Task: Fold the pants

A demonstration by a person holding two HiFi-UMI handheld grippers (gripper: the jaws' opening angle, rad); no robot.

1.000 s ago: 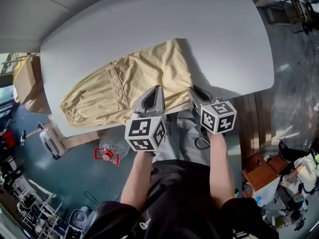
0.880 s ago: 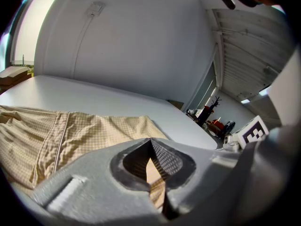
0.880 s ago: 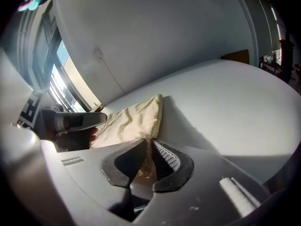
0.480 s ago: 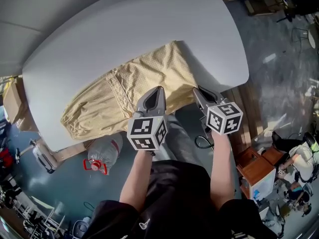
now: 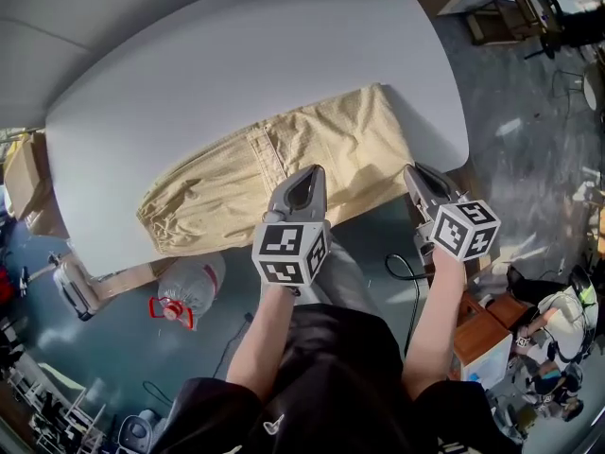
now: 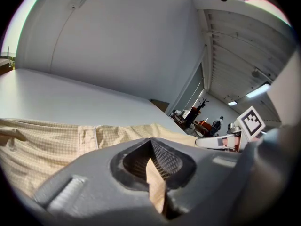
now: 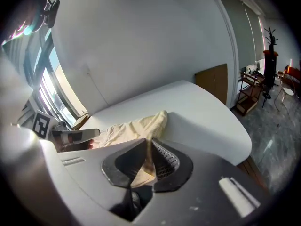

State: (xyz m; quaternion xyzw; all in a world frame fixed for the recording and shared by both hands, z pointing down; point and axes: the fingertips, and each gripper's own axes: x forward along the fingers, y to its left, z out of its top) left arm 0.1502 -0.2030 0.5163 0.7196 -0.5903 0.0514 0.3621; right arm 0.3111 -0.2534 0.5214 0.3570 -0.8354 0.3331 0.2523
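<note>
Beige pants (image 5: pixel 284 173) lie spread lengthwise along the near edge of the white bench (image 5: pixel 236 55). Left tool (image 5: pixel 304 180) is pinching the pants' near edge, with a fold of cloth clamped between its jaws. Right tool (image 5: pixel 423 173) is pinching the pants at their right-hand near corner, and cloth runs from its jaws back onto the bench. The tools are side by side, apart. A bottle (image 5: pixel 189 287) is on the floor below.

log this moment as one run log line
task: fold pants | left gripper: shut on pants near edge | right gripper: shut on pants near edge | pants: lying on white table
</note>
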